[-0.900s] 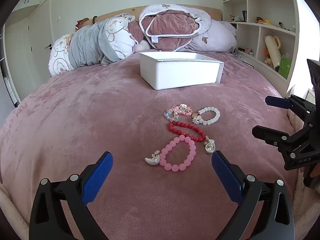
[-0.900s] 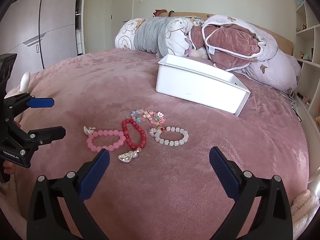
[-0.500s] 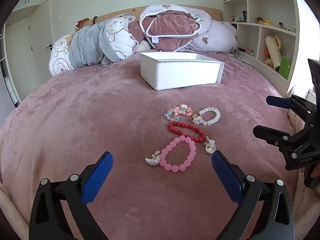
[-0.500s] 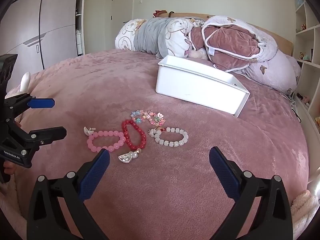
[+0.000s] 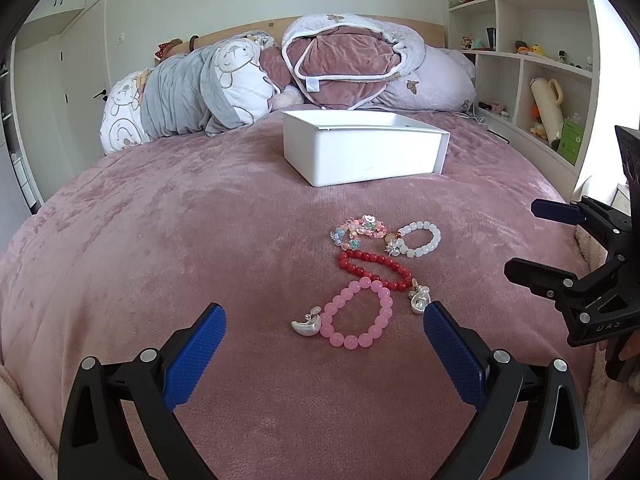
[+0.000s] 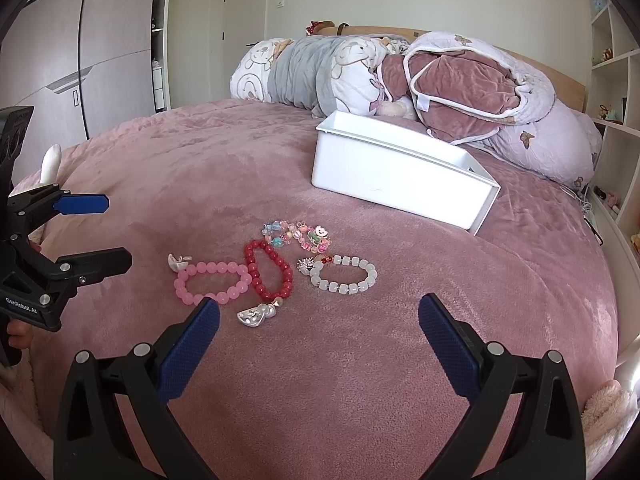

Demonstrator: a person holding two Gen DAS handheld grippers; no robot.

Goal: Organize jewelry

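The left gripper (image 5: 322, 334) hangs low over the pink blanket (image 5: 180, 240) with its jaws spread wide and nothing between them. The right gripper (image 6: 318, 330) is just as wide and also empty. Just beyond them lie four bracelets close together: a pink bracelet (image 5: 357, 313) nearest, a red bracelet (image 5: 376, 270) touching it, then a white bracelet (image 5: 420, 239) and a multicoloured bracelet (image 5: 358, 231) side by side. Farther off sits a white box (image 5: 362, 152), with rolled bedding (image 5: 348, 60) behind it.
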